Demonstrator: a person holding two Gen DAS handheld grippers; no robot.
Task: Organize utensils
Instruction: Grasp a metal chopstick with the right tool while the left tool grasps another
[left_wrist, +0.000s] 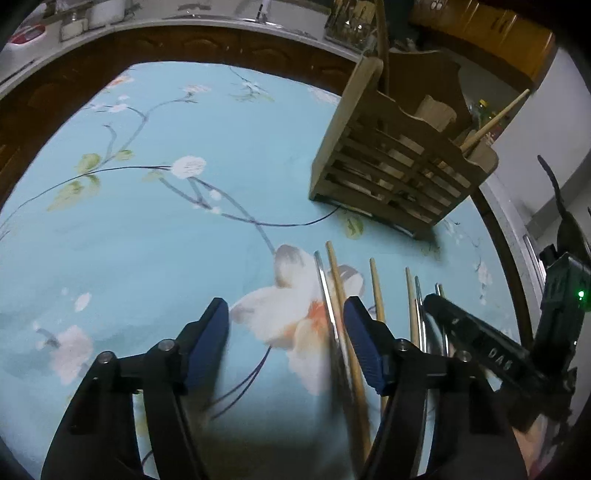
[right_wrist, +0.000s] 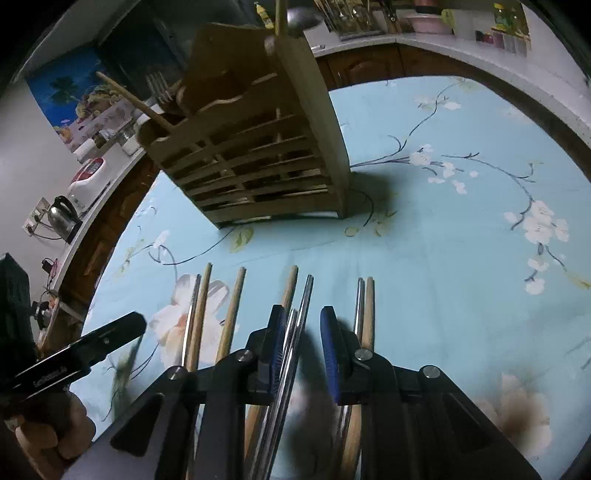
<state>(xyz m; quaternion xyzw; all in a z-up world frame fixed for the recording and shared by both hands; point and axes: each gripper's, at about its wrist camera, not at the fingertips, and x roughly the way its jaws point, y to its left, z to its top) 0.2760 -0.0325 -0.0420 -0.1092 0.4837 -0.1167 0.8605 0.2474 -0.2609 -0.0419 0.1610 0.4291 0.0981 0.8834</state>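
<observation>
Wooden and steel chopsticks lie in a loose row on the pale-blue floral tablecloth (right_wrist: 443, 258), tips pointing toward the slatted wooden utensil holder (right_wrist: 258, 162) that stands farther back on the cloth. Right-wrist view, left to right: a steel stick touching a wooden chopstick (right_wrist: 201, 310), a lone wooden one just beside, then a wooden one under a pair of steel chopsticks (right_wrist: 301, 314), then a steel-and-wood pair at the far right (right_wrist: 365, 314)

Right gripper (right_wrist: 301, 332): fingers apart, blue pads straddling the steel pair; the sticks sit against the left pad, with a gap to the right pad. Contact hard to confirm, frame blurred there

Left gripper (left_wrist: 286, 332): jaws wide, hovering low over the cloth at the left end of the row; the outermost steel and wooden sticks (left_wrist: 338, 295) pass just inside its right finger, nothing clamped

Holder already carries a wooden stick leaning out of its end compartment (left_wrist: 495, 120) and other wooden pieces

Beyond the table: dark wooden cabinets, a counter with a kettle (right_wrist: 61, 218)
</observation>
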